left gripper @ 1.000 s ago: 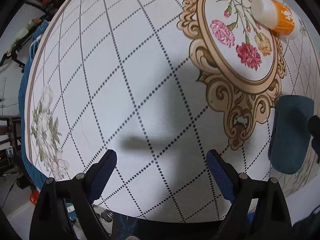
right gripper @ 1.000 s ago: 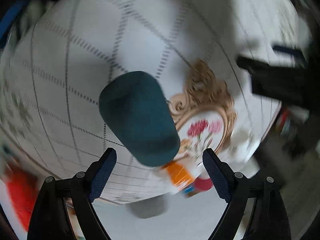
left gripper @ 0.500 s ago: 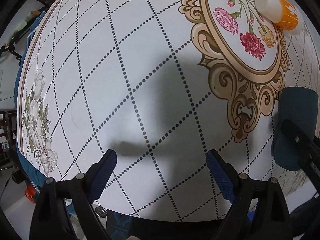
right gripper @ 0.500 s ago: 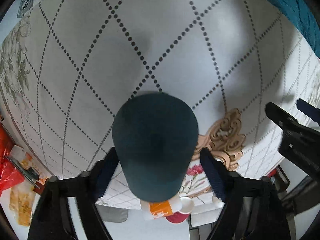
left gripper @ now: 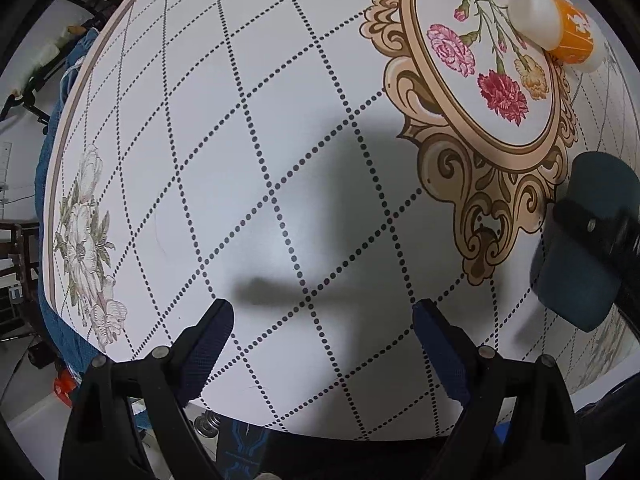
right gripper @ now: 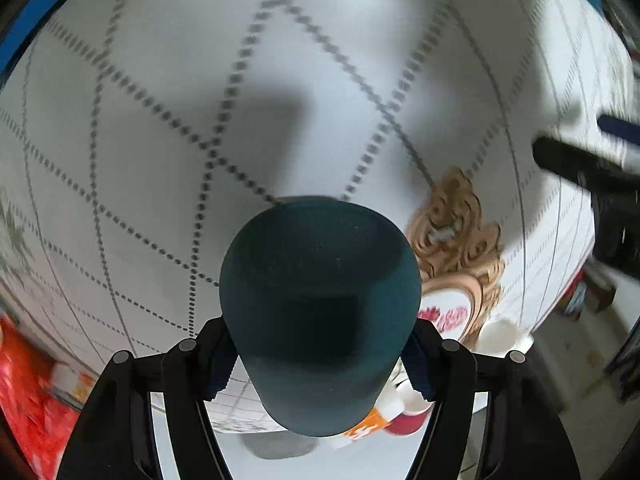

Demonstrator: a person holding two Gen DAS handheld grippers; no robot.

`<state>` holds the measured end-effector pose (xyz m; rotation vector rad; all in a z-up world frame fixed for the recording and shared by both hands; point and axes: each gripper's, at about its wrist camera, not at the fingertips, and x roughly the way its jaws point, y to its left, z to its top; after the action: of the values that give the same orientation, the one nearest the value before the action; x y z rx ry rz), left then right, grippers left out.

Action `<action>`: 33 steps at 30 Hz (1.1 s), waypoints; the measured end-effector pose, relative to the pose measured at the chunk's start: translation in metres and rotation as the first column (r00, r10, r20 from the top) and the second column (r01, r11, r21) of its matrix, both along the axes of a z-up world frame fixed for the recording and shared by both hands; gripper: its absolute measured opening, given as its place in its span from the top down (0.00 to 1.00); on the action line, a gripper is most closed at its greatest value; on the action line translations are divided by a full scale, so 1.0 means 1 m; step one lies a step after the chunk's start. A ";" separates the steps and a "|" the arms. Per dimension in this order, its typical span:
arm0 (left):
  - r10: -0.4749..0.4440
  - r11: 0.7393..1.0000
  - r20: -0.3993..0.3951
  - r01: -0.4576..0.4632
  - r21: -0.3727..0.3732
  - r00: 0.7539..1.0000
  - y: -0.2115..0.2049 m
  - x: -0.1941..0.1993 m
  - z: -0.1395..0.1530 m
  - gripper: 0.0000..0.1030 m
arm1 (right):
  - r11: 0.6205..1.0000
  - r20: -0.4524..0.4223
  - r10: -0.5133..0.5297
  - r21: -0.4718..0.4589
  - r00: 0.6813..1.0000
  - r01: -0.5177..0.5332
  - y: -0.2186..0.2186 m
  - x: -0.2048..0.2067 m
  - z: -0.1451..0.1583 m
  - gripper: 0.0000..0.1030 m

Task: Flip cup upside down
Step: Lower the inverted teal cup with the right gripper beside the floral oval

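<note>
Gripping the cup (right gripper: 320,312) is the step in hand: the right gripper (right gripper: 320,360) has its jaws closed against both sides of the dark teal body, one pad on each flank. The cup sits between the fingers, its round end turned toward the table (right gripper: 200,80) and its far end toward the camera; the frames do not settle which end is the mouth. In the left wrist view the same cup (left gripper: 580,276) appears at the right edge, clamped by the right gripper's black finger, just beside the gold scroll border of the floral medallion (left gripper: 492,88). Whether it touches the cloth or hangs just above it cannot be told.

The left gripper (left gripper: 320,340) hovers over bare tablecloth, jaws wide apart and holding nothing.

An orange cup (left gripper: 568,36) lies at the far side of the medallion, well apart from the work.

Judged from the grasp, the flip itself is in progress or about to be completed. The next move calls for rotating the wrist until the rim faces down, lowering the cup flat onto the table, then parting the jaws. Motion blur in the right view suggests fast movement; a tilted set-down could tip the cup.
</note>
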<state>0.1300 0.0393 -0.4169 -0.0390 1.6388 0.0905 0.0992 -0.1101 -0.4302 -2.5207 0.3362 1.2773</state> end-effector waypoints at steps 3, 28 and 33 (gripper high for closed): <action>0.006 1.000 0.001 -0.006 0.006 1.000 0.003 -0.004 0.000 0.11 | 0.985 -0.003 -0.169 0.021 0.986 0.169 0.020 0.015 0.004 0.31; 0.003 1.000 0.021 -0.004 0.018 1.000 -0.003 -0.005 0.019 0.11 | -0.481 -0.083 -0.858 -0.218 -0.508 0.849 0.048 0.240 0.007 0.31; -0.008 1.000 0.021 0.008 0.021 1.000 -0.006 -0.007 0.019 0.11 | -0.627 -0.092 -0.748 -0.226 -0.657 0.745 0.042 0.269 0.003 0.31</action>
<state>0.1233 0.0338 -0.3984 -0.0174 1.6163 0.1011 0.3680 -0.0678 -0.4274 -0.5050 2.1318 0.3912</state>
